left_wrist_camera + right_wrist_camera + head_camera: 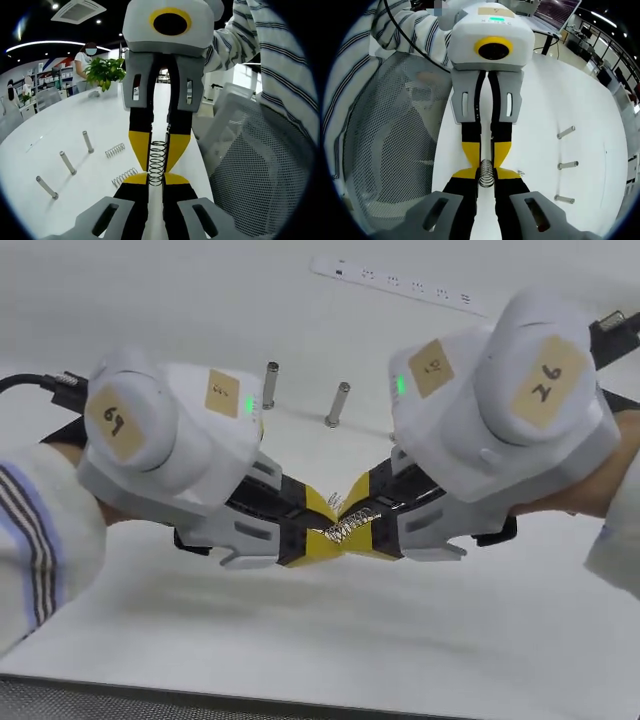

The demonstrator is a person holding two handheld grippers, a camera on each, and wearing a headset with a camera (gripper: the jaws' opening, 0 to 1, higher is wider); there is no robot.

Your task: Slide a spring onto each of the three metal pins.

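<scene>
A small metal spring [348,529] hangs in the air between my two grippers, which meet tip to tip over the white table. My left gripper [322,530] comes in from the left and my right gripper [368,525] from the right, both shut on the spring. In the left gripper view the spring [157,162] runs from my left gripper [156,179] up between the right gripper's yellow fingertips [140,145]. In the right gripper view I see the spring [486,172] end-on. Two upright metal pins [270,385] [338,405] stand behind the grippers. Three pins [67,162] stand in a row.
Two loose springs [115,149] [125,176] lie on the table near the pins. A white power strip [405,282] lies at the far edge. A mesh chair [250,165] stands beside the table, and the table's front edge [200,688] is close below the grippers.
</scene>
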